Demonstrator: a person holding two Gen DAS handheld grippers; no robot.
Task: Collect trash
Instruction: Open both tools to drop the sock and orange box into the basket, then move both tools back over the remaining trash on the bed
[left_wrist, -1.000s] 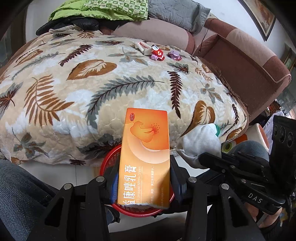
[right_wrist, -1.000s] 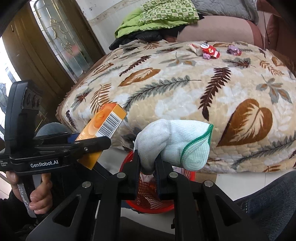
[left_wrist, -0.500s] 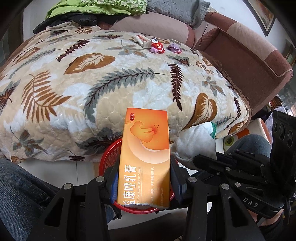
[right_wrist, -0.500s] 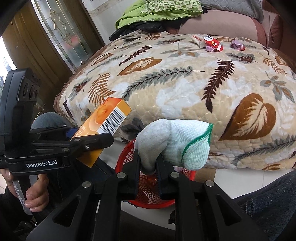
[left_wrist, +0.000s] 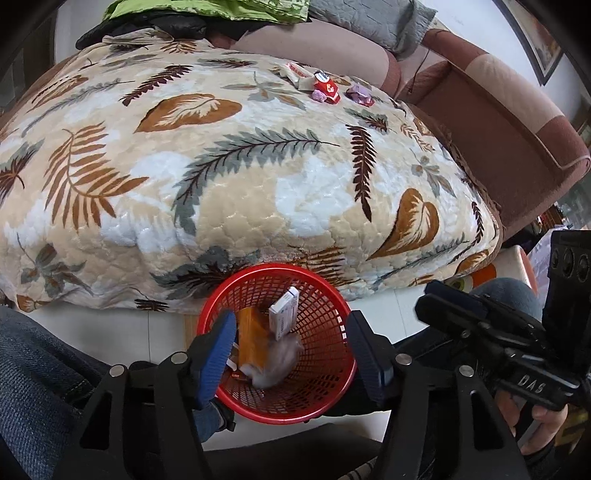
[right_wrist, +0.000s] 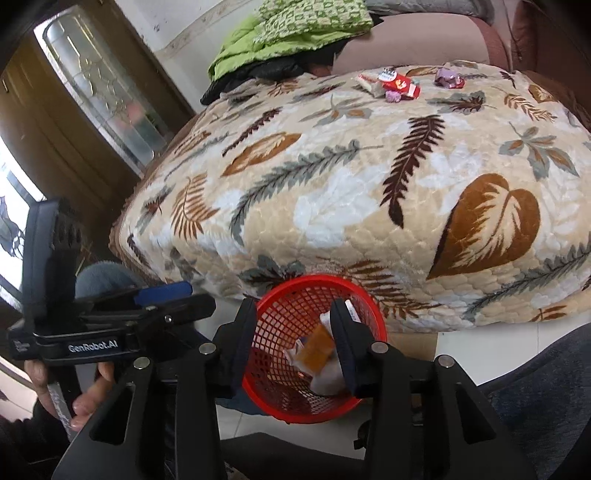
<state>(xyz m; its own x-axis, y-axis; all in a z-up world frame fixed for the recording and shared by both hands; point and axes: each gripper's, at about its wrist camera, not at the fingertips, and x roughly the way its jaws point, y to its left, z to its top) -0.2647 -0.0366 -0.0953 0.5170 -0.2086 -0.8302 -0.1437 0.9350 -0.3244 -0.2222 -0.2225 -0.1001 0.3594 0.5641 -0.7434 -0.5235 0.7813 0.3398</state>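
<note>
A red mesh basket (left_wrist: 317, 291) stands on the floor against the leaf-patterned blanket (left_wrist: 229, 177); it also shows in the right wrist view (right_wrist: 295, 299). Inside it lie the orange box (left_wrist: 253, 341), a white box (left_wrist: 283, 312) and the blurred white glove (left_wrist: 279, 360); the orange box (right_wrist: 316, 352) and glove (right_wrist: 328, 376) show in the right wrist view too. My left gripper (left_wrist: 291, 347) is open and empty above the basket. My right gripper (right_wrist: 293, 345) is open and empty above it too. Red and purple wrappers (left_wrist: 327, 88) lie at the blanket's far side.
A brown sofa arm (left_wrist: 517, 140) rises at the right. Green and grey bedding (right_wrist: 295, 33) is piled at the back. A glazed wooden door (right_wrist: 85, 96) stands at the left. My jeans-clad legs (left_wrist: 33, 387) flank the basket.
Both grippers opened. The orange box left the left gripper and the white glove left the right one; both now lie in the red basket.
</note>
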